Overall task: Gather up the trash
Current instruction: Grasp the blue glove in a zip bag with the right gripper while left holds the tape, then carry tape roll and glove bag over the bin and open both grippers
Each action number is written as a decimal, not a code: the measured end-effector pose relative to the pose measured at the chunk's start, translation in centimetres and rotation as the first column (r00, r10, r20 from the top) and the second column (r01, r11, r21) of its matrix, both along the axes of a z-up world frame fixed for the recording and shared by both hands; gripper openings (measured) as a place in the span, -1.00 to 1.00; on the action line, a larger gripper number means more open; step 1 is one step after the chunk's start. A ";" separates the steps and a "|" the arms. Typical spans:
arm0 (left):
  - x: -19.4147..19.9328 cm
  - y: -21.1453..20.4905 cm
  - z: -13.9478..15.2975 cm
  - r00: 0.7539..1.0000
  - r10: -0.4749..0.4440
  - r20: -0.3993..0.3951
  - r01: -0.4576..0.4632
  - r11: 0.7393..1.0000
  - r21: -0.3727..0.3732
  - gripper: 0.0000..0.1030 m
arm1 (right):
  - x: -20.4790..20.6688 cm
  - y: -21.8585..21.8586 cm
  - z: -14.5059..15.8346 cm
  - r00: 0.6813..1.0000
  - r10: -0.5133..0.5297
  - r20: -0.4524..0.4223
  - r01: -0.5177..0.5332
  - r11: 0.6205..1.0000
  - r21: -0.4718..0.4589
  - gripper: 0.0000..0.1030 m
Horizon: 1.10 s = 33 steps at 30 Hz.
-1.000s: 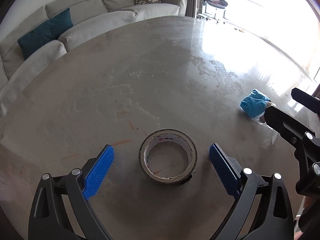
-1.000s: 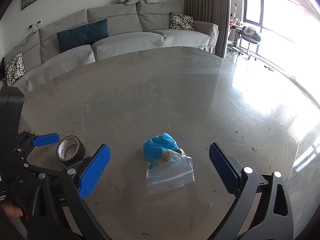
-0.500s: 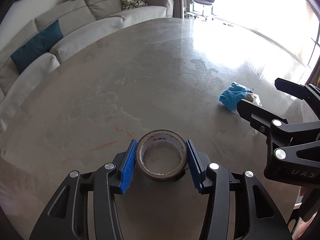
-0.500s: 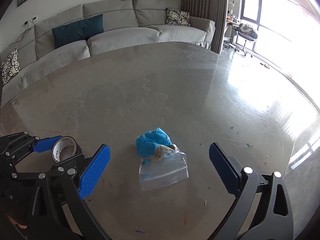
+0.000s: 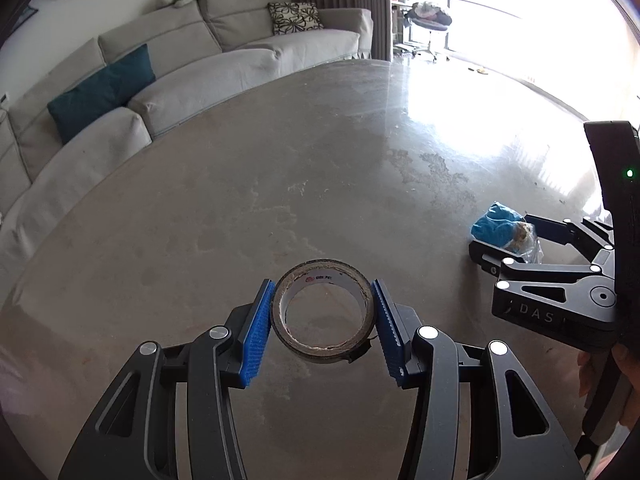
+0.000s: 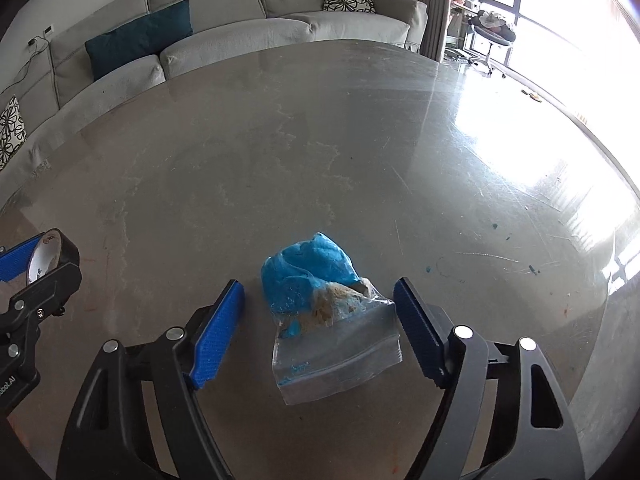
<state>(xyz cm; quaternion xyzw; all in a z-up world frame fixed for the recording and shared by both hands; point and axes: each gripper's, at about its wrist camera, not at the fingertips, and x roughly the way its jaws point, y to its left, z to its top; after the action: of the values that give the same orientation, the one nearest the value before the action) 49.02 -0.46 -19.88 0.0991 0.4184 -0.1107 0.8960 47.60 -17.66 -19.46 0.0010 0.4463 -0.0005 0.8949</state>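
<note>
A nearly spent roll of dark tape (image 5: 325, 312) sits between my left gripper's (image 5: 322, 330) blue pads, which press on both of its sides; it seems lifted a little off the table. The roll also shows at the left edge of the right wrist view (image 6: 52, 254). A clear zip bag (image 6: 328, 328) holding blue and tan crumpled waste lies on the grey table (image 6: 320, 140). My right gripper (image 6: 320, 332) is partly closed around the bag, pads on either side and apart from it. The bag shows in the left wrist view (image 5: 505, 232) too.
A grey sofa (image 5: 200, 64) with a teal cushion (image 5: 100, 92) runs behind the table. A stool (image 6: 492, 32) stands by bright windows at the back right. Small blue specks (image 6: 494, 226) dot the table's right side.
My left gripper closed on the tape roll and raised it slightly. My right gripper moved down over the bag and its jaws narrowed around it.
</note>
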 end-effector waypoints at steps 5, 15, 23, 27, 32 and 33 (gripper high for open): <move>-0.3 -0.1 0.0 1.000 -0.011 0.004 0.011 1.000 0.003 -0.06 | -0.1 0.0 -0.2 1.000 0.010 0.006 -0.010 1.000 -0.003 0.33; -2.2 -0.3 2.1 0.999 -0.014 0.047 0.015 1.000 -0.018 -0.06 | -1.9 1.7 0.7 0.998 0.061 0.017 -0.061 0.997 -0.044 -0.29; -8.3 -1.4 4.9 0.994 -0.017 0.109 0.024 0.998 -0.065 -0.06 | -9.4 1.8 4.8 0.986 0.110 0.126 -0.113 0.994 0.013 -0.30; -13.4 -1.0 3.9 0.997 0.021 0.078 -0.006 0.983 -0.182 -0.06 | -14.9 1.2 6.3 0.981 0.096 0.171 -0.105 0.993 0.047 -0.30; -20.0 -2.3 3.2 0.996 -0.011 0.091 0.030 0.977 -0.212 -0.06 | -22.4 -0.6 7.3 0.976 0.064 0.207 -0.069 0.997 0.020 -0.30; -21.2 -2.8 3.4 0.994 -0.032 0.101 0.053 0.976 -0.211 -0.06 | -23.8 -1.0 7.2 0.977 0.055 0.207 -0.059 0.998 0.012 -0.30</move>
<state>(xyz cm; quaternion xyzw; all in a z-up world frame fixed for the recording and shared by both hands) 27.86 -3.26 -16.47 0.0166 0.3581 -0.1692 0.9181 23.78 -18.68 -12.24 -0.0036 0.3510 0.0292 0.9359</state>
